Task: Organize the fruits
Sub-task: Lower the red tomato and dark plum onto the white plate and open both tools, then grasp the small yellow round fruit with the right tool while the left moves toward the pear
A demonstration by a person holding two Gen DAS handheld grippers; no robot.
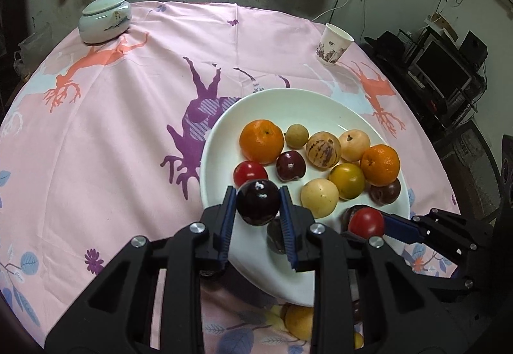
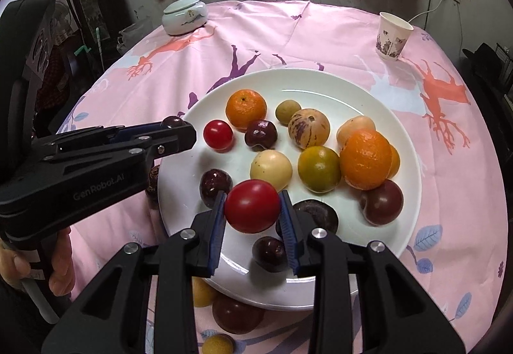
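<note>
Left tongs (image 1: 258, 205): we see them closed on a dark plum (image 1: 258, 202), pads pressing its two flanks, the fruit carried above the near edge of the white plate (image 1: 288, 101).
Right tongs (image 2: 252, 206): closed on a red tomato (image 2: 252, 205), gripped across its widest part and held over the plate's near half.
Plate contents, beyond both tongs: we count two mandarins, a striped pepino melon (image 2: 308, 128), pale and green-yellow round fruits, a second small red tomato and several dark plums, lying loose and mostly just touching one another.
Stray fruit, under and behind the tongs: a yellow fruit (image 1: 299, 320) and a dark plum (image 2: 237, 312) lie on the pink cloth (image 1: 128, 129) of the bench, off the plate.
Handling, plum: we judge it light, smooth-skinned and slippery; a round body can squirt from flat pads, so hold at the widest girth.
Handling, tomato: we judge it soft and thin-skinned, easily split; gentle pressure only.
Release: set each down low, in a free gap, since round fruit rolls on glazed china.
Bystanders, far across the bench: a lidded ceramic jar (image 1: 105, 19) and a paper cup (image 1: 334, 45).
</note>
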